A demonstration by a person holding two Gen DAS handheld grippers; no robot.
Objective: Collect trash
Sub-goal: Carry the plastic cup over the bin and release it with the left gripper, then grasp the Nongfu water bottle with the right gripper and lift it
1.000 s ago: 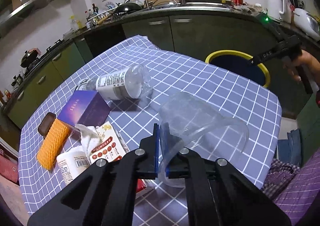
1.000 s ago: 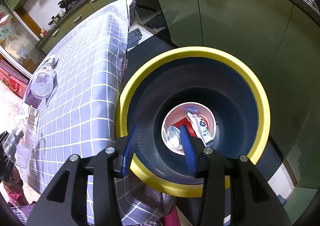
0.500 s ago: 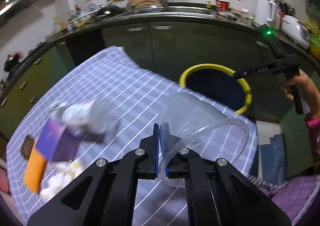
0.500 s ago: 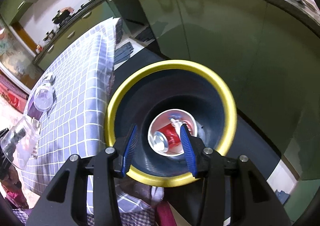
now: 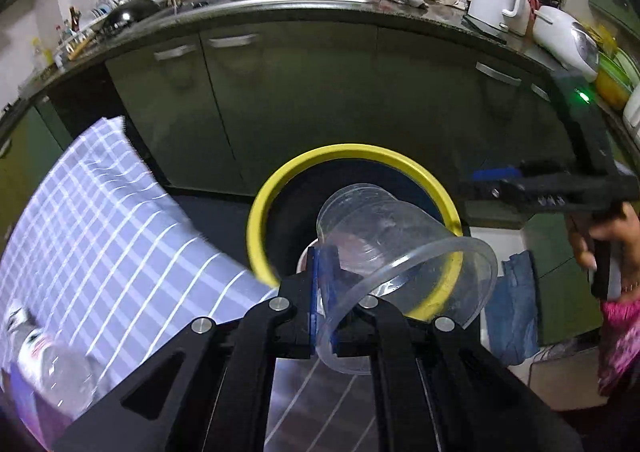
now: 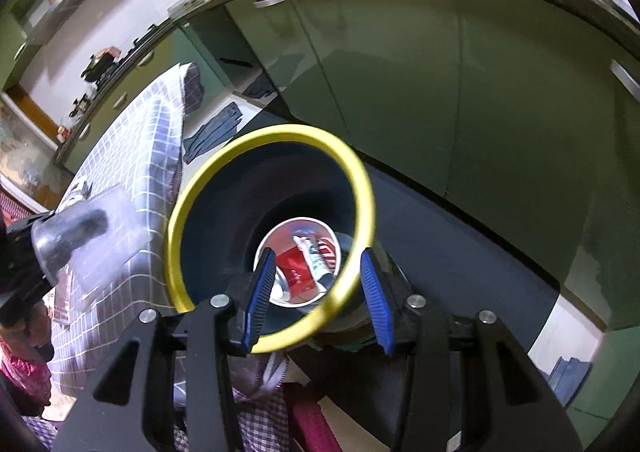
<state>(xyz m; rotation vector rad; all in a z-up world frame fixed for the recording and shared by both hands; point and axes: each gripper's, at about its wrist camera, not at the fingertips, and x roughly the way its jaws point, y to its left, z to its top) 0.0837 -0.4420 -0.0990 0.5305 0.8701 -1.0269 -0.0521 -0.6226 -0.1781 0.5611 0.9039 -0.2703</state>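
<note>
My left gripper (image 5: 324,292) is shut on the rim of a clear plastic cup (image 5: 392,244) and holds it in the air over the near edge of the dark bin with a yellow rim (image 5: 280,188). My right gripper (image 6: 318,288) is open and empty above the same bin (image 6: 192,188). At the bin's bottom lie a white bowl, a red packet (image 6: 296,270) and a tube. The cup also shows blurred at the left of the right wrist view (image 6: 80,228). The right gripper shows at the right of the left wrist view (image 5: 500,182).
The table with the blue checked cloth (image 5: 100,236) stands left of the bin; a clear plastic bottle (image 5: 44,364) lies on it. Green kitchen cabinets (image 5: 300,92) stand close behind the bin. A blue cloth (image 5: 512,300) lies on the floor to the right.
My left gripper has carried the cup from over the table rightward to over the bin. My right gripper has drawn back and up from the bin, still open.
</note>
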